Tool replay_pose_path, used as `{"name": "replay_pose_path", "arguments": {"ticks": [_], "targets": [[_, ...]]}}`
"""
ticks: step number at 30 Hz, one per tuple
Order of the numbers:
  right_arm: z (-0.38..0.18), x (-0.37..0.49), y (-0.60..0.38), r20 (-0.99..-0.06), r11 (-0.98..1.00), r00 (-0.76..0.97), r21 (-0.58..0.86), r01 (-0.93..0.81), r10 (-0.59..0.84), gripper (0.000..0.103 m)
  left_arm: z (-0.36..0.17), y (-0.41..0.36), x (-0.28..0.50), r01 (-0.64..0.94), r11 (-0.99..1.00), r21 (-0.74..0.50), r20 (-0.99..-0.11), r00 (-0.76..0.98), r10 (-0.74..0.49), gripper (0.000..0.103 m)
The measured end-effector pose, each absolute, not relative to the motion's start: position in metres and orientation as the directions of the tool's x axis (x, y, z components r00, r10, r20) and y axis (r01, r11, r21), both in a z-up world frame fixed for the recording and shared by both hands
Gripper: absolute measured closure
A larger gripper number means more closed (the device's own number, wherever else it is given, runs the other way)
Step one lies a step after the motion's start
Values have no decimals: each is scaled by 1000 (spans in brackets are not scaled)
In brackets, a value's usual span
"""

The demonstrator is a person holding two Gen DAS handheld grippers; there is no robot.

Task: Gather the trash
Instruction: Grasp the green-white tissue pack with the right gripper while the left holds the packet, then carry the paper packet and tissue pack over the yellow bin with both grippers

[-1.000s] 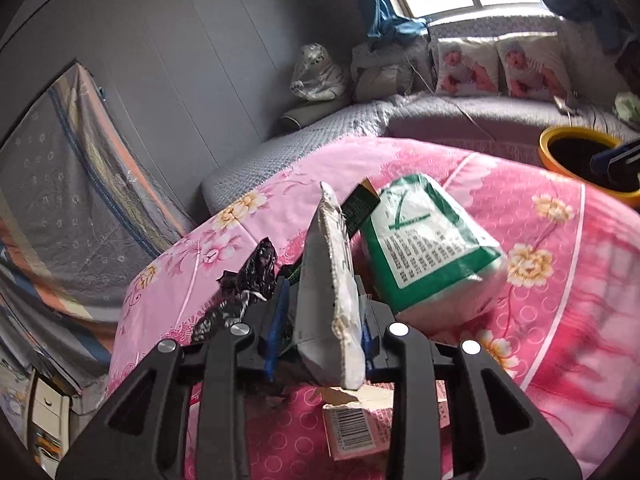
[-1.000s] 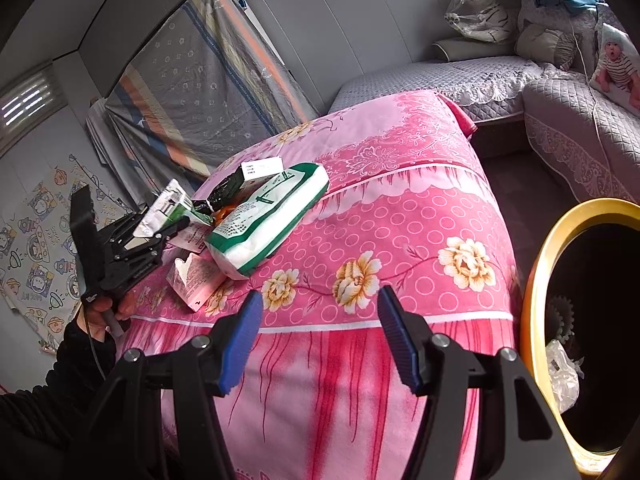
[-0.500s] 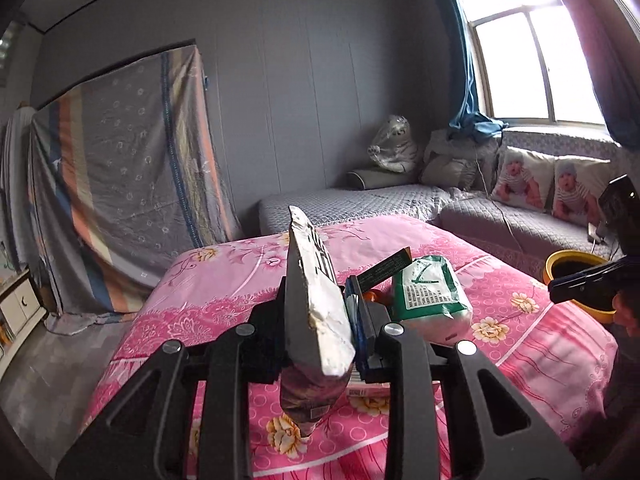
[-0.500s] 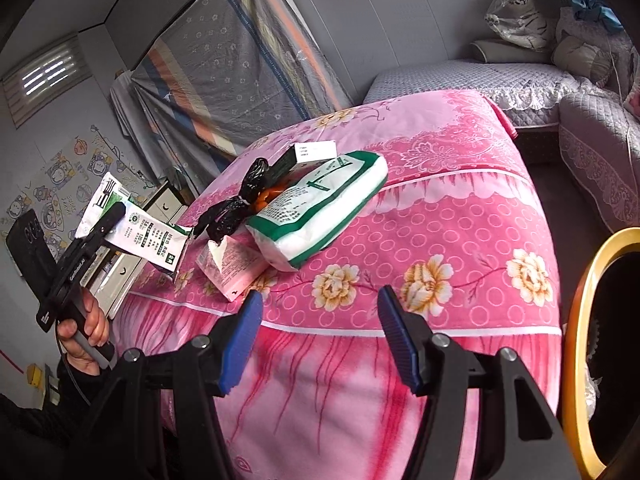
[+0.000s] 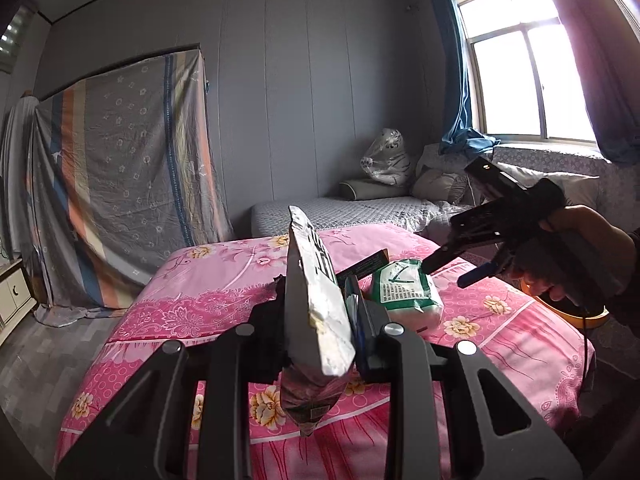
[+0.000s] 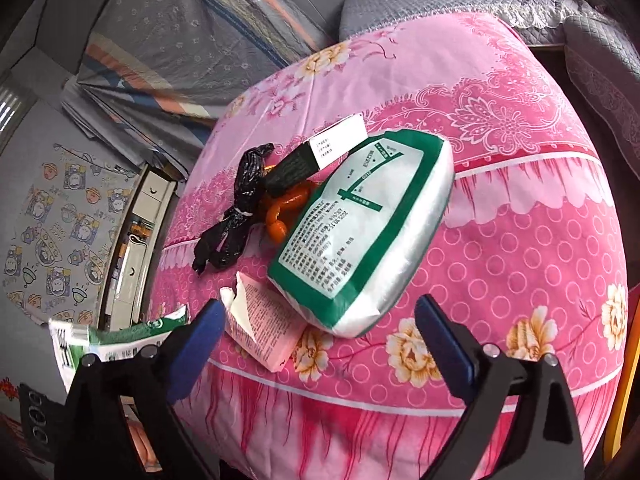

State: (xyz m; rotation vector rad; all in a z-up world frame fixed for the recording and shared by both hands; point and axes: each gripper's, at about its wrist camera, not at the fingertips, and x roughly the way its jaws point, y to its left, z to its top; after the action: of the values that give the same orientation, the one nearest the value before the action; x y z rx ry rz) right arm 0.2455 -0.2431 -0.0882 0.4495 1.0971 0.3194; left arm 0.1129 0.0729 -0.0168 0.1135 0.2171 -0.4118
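Grey-panelled bedroom, window [image 5: 528, 84] bright at the upper right of the left wrist view, a striped sheet [image 5: 120, 168] draped over something tall at the left. Filling the middle is the table under a pink floral cloth [image 6: 520, 240], and that's where the trash sits. The left gripper [image 5: 320, 320] is clamped on a flattened silvery food wrapper [image 5: 316, 304], standing on edge at frame centre, its crumpled tail hanging below the jaws. Over in the right wrist view, the right gripper [image 6: 320, 340] has its jaws just swung wide apart, nothing between them, blue pads [image 6: 444, 340] poised low in the frame over the near edge of the cloth. Just past them lies a green-and-white tissue pack [image 6: 360, 232], centre frame, overlapping a torn pink carton [image 6: 264, 328] at its lower left. Up and left of the pack: orange peel [image 6: 288, 208], a knotted black plastic bag [image 6: 236, 212], and a dark box with a white label [image 6: 320, 156] leaning over the peel. At the far right edge, a sliver of a yellow bin rim [image 6: 624, 380].
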Motion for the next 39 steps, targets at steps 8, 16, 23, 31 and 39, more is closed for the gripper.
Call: {"name": "replay_pose_path", "arguments": {"ticks": [8, 16, 23, 31, 39], "targets": [[-107, 299, -226, -880, 907, 311, 408, 104, 360, 10, -17, 79, 104, 433, 900, 58, -203, 887, -414, 78], [-129, 323, -206, -941, 961, 260, 251, 118, 214, 10, -20, 83, 100, 421, 906, 47, -200, 892, -404, 78], [-121, 317, -204, -929, 977, 311, 213, 10, 199, 65, -12, 78, 98, 385, 922, 49, -196, 909, -369, 78], [-101, 250, -242, -862, 921, 326, 377, -98, 388, 69, 2, 60, 102, 356, 934, 41, -205, 918, -341, 78], [-62, 154, -288, -719, 831, 428, 529, -174, 548, 69, 21, 17, 111, 409, 913, 19, -223, 891, -395, 78]]}}
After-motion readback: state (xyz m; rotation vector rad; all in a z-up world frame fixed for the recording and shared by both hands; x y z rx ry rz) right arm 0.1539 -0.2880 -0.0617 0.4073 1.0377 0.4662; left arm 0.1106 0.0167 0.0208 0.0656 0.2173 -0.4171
